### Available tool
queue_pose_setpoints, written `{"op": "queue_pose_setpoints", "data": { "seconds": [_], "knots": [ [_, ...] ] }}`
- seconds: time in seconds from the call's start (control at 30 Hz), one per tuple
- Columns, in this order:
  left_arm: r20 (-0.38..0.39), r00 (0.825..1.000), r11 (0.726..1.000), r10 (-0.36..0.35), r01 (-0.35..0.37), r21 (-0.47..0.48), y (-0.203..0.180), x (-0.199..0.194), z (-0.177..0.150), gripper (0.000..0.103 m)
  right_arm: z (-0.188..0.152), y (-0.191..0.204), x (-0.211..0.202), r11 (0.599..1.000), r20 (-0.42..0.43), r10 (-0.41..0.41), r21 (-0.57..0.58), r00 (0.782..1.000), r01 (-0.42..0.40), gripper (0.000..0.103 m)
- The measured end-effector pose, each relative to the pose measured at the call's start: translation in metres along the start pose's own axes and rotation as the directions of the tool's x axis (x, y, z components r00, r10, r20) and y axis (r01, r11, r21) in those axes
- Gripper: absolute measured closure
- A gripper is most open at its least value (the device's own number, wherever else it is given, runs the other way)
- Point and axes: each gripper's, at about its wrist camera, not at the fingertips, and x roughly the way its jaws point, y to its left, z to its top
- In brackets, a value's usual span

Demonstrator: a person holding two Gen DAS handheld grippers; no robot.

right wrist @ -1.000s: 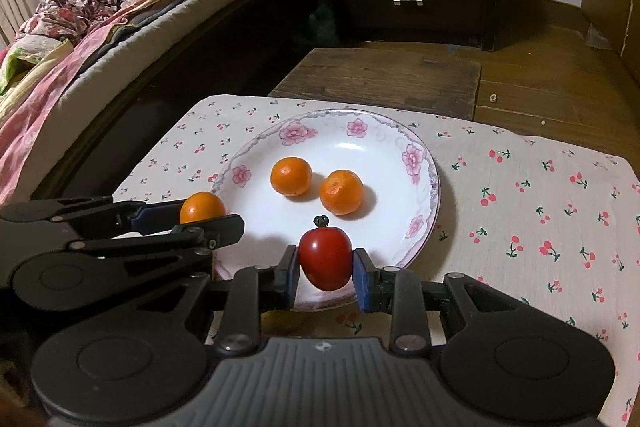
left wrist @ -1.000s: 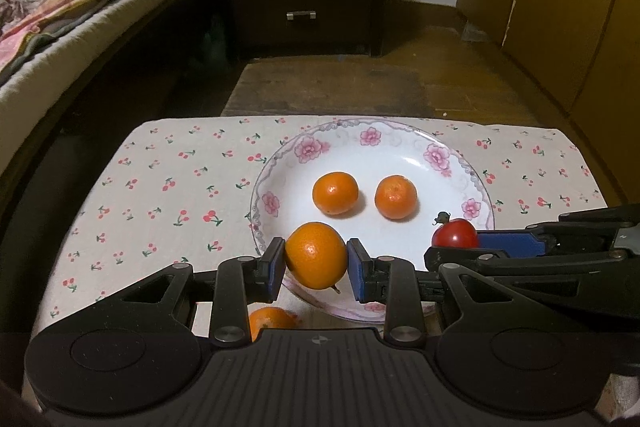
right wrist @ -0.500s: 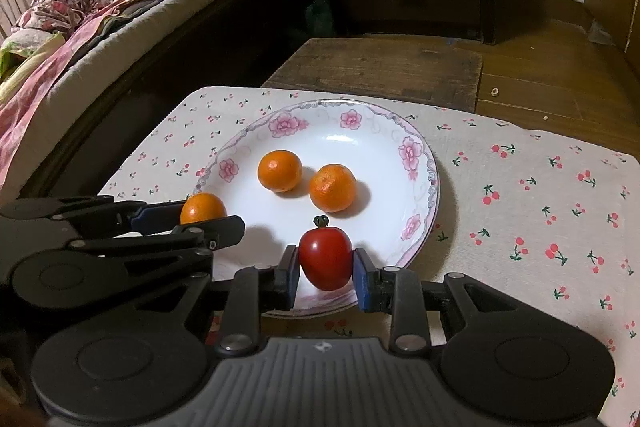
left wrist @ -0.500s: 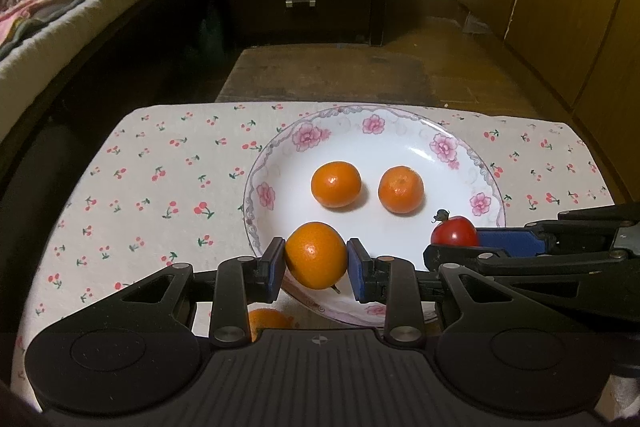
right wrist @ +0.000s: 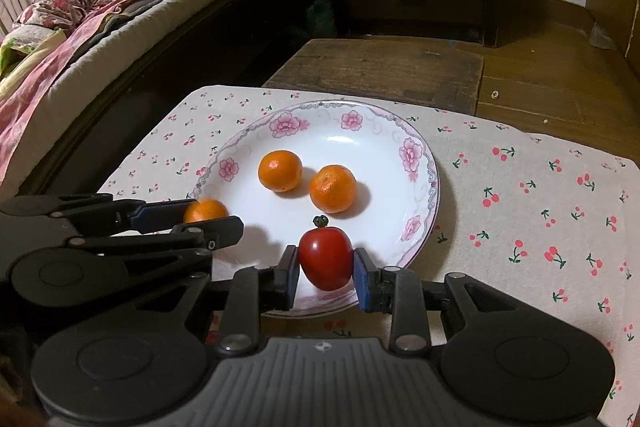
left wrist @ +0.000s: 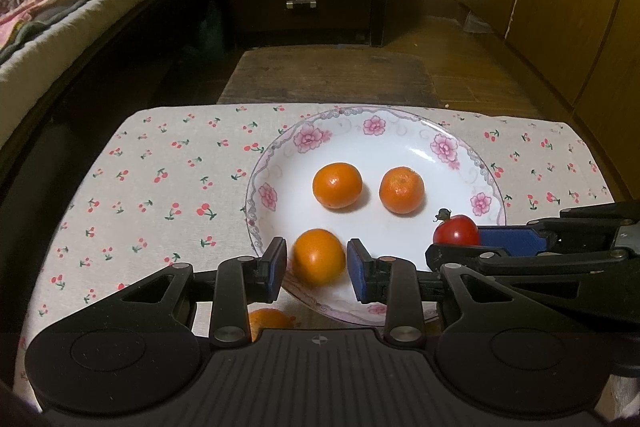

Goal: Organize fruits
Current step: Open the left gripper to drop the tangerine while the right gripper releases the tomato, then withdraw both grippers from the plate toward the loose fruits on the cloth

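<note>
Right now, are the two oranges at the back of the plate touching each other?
Apart. The left wrist view shows white plate between the left orange and the right orange; the right wrist view shows the same gap.

Black claw [left wrist: 317,265], blue pads [left wrist: 275,274]

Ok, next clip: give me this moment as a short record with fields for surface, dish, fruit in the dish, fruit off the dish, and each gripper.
surface: cherry-print cloth
dish: floral plate lying on the cloth
fruit in the dish: two tangerines side by side, apart
fruit off the dish: one orange fruit on the cloth, mostly hidden behind the left gripper
left gripper: jaws have just been opening; blurred orange between the pads, gaps showing on both sides
right gripper: pads shut on the red tomato above the plate's near rim
</note>
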Motion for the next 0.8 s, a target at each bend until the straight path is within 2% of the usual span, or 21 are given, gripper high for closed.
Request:
{"op": "queue_pose_setpoints", "data": {
  "seconds": [0.8],
  "knots": [
    [0.037,0.999,1.000,-0.013,0.014,-0.020,0.011,-0.031,-0.006,0.054,-0.004,0.016,-0.029,0.999,0.043,0.039,-0.025,0.998,-0.038,0.072]
  ]
}}
